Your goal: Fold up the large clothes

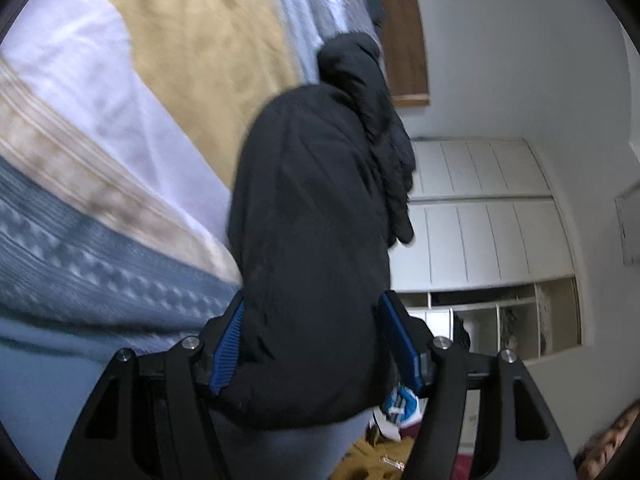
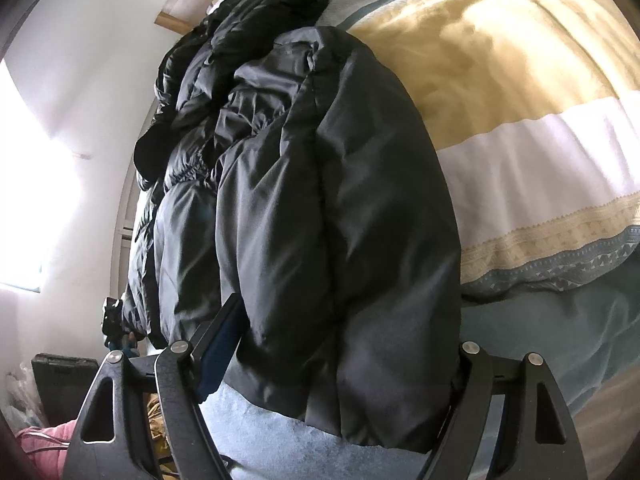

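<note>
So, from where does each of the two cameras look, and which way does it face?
Left wrist: it sits on the left gripper, looks along its jaws at the black padded jacket gripped between them, with the striped bedspread on the left and white cupboard doors on the right.
Right wrist: it sits on the right gripper, looks down over the jacket bulging between its jaws, bedspread on the right.
Shared: the jacket and the bedspread. Only the grippers show of the person's rig.
</note>
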